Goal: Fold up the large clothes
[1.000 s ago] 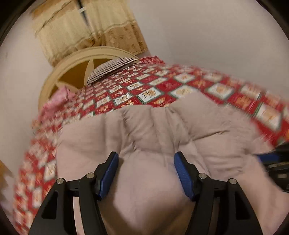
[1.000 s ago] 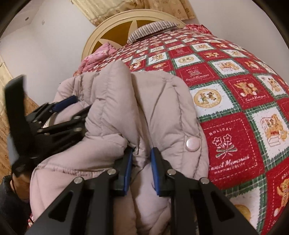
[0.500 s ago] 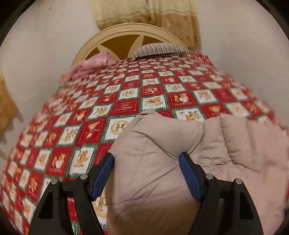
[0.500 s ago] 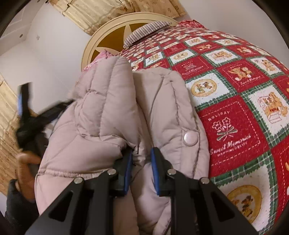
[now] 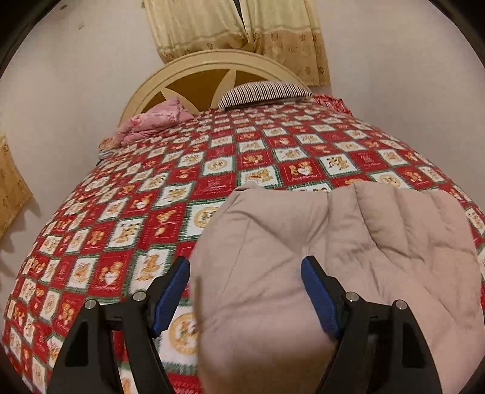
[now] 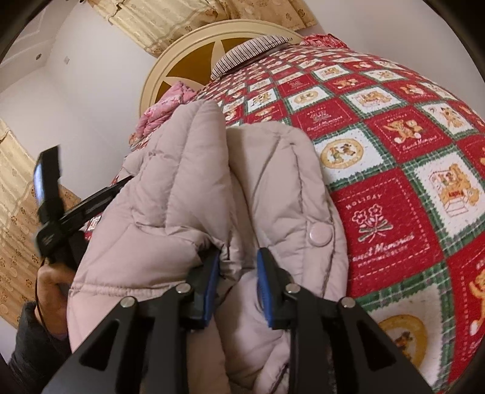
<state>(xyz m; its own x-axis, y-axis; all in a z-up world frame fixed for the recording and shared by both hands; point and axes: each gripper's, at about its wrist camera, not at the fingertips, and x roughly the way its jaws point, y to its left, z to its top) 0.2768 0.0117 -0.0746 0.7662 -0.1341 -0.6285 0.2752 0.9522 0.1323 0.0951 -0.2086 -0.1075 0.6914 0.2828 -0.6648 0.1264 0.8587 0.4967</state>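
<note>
A pale pink puffer jacket [image 5: 333, 242] lies bunched on the red patchwork bedspread [image 5: 151, 212]. In the left wrist view my left gripper [image 5: 245, 291] is open, with a rounded fold of the jacket between its blue pads. In the right wrist view my right gripper [image 6: 238, 272] is shut on a fold of the jacket [image 6: 194, 188], near a snap button [image 6: 319, 233]. The left gripper's body [image 6: 54, 206] and the hand that holds it show at the left of the right wrist view, beside the jacket.
A cream arched headboard [image 5: 212, 78] stands at the far end of the bed, with a striped pillow [image 5: 263, 91] and a pink folded blanket [image 5: 151, 121]. Curtains [image 5: 236, 27] hang behind it. White walls flank the bed.
My left gripper has swung left and pulled back, so more bedspread and the headboard show. It stays open. My right gripper keeps its grip and the jacket has shifted slightly.
</note>
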